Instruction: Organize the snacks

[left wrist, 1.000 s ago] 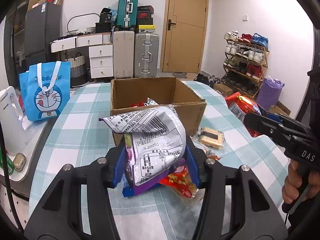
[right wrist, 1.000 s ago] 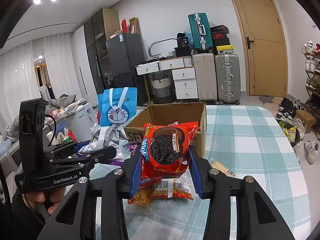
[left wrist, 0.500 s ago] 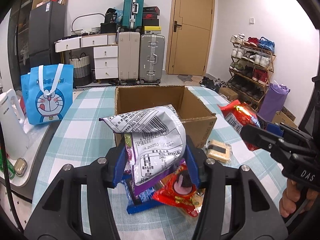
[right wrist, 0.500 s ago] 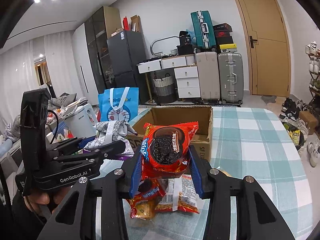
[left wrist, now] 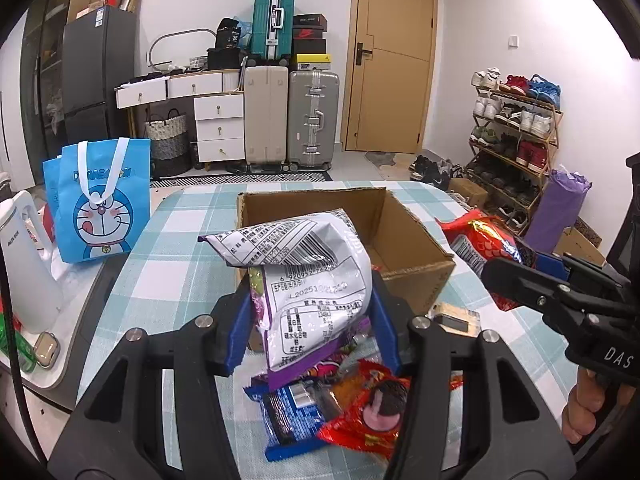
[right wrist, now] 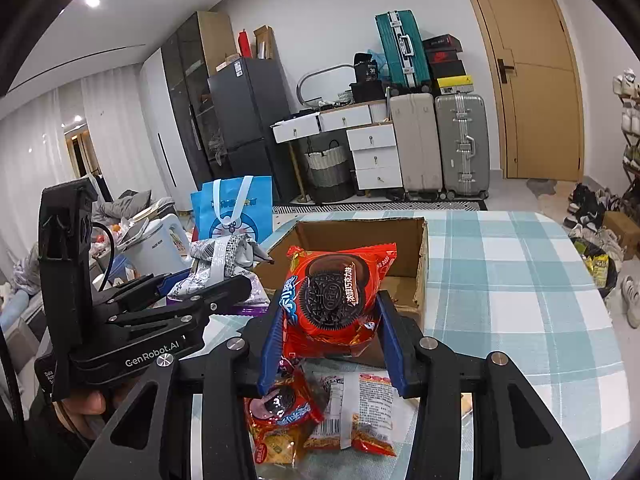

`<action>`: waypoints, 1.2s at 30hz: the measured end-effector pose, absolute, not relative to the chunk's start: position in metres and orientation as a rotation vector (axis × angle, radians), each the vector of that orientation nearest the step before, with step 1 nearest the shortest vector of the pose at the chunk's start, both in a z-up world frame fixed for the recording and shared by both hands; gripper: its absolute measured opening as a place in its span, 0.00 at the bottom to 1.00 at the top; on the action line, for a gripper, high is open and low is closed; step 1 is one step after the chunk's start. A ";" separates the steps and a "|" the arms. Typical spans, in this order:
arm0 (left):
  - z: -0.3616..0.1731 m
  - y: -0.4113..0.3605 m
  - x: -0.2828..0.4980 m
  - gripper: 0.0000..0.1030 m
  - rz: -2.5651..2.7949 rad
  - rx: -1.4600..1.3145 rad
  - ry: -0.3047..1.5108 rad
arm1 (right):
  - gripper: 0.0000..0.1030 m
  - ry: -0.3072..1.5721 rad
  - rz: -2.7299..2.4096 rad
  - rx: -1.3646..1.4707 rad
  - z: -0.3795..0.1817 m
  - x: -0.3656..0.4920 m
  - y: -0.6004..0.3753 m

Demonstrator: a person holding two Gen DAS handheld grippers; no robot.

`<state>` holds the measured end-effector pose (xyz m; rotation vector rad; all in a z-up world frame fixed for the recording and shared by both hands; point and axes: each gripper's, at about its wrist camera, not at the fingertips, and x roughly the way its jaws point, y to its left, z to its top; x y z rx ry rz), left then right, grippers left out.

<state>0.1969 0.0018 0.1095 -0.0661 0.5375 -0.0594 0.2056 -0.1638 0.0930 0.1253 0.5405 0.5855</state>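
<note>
Two grippers, mine: left gripper (left wrist: pixel 312 320) clamps a white bag (left wrist: pixel 316 284), right gripper (right wrist: pixel 332 340) clamps an Oreo pack (right wrist: pixel 334 296), beside the box (left wrist: pixel 400 236).

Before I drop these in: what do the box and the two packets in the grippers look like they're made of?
Box: plain brown corrugated cardboard, matte, with rough cut top edges. Silver-and-purple packet in the left gripper: thin foil-like film, glossy, crinkled. Red Oreo packet in the right gripper: shiny plastic wrapper, probably metallised.
</note>
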 end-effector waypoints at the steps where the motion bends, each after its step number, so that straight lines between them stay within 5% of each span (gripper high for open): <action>1: 0.110 0.003 0.200 0.48 -0.055 -0.068 0.537 | 0.42 0.545 0.583 0.129 0.092 0.209 -0.163; 36: 0.070 0.014 0.308 0.48 0.004 -0.061 0.649 | 0.42 0.663 0.561 0.205 0.062 0.296 -0.141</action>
